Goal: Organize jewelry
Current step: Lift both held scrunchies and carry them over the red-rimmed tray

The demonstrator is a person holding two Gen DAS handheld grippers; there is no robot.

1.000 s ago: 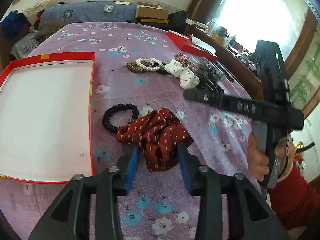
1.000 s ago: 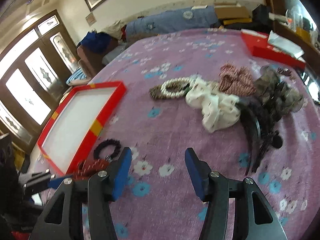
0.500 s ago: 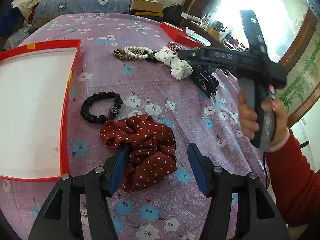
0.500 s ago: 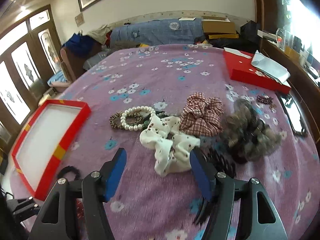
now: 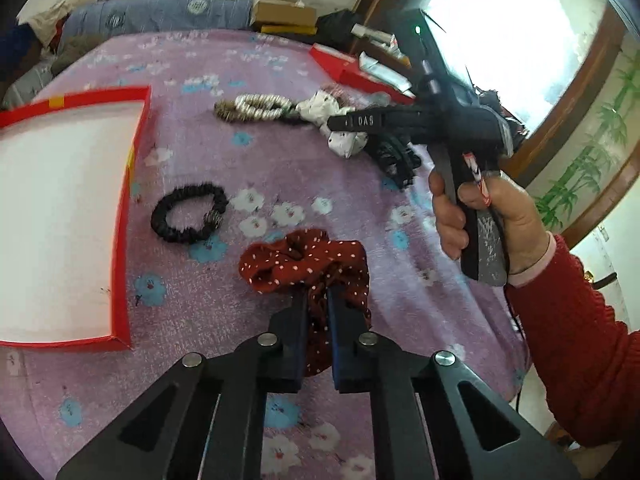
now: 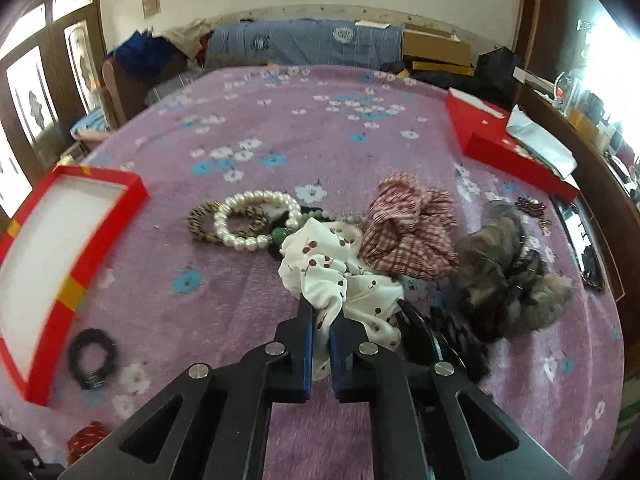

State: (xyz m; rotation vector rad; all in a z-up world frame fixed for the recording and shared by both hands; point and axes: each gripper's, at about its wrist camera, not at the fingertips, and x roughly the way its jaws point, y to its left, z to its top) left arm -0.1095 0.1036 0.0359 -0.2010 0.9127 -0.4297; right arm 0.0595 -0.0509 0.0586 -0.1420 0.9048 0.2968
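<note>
My left gripper (image 5: 317, 300) is shut on a dark red dotted scrunchie (image 5: 308, 260) lying on the purple flowered bedspread. A black hair tie (image 5: 188, 213) lies just left of it, beside the red-rimmed white tray (image 5: 136, 152). My right gripper (image 6: 320, 316) is shut on a white cherry-print scrunchie (image 6: 332, 268). Beyond it lie a pearl bracelet (image 6: 256, 220), a leopard bracelet (image 6: 200, 220), a pink plaid scrunchie (image 6: 408, 228) and a grey fur scrunchie (image 6: 504, 276). The right gripper's body (image 5: 440, 124) shows in the left wrist view above that pile.
A red box (image 6: 504, 148) with white paper on it lies at the bed's far right. A black claw clip (image 6: 444, 340) lies right of my right gripper. A phone (image 6: 580, 236) lies at the right edge. Pillows and cartons line the headboard.
Both grippers went from open to shut: the left closed on the red scrunchie, the right moved forward to the pile and closed on the white scrunchie.
</note>
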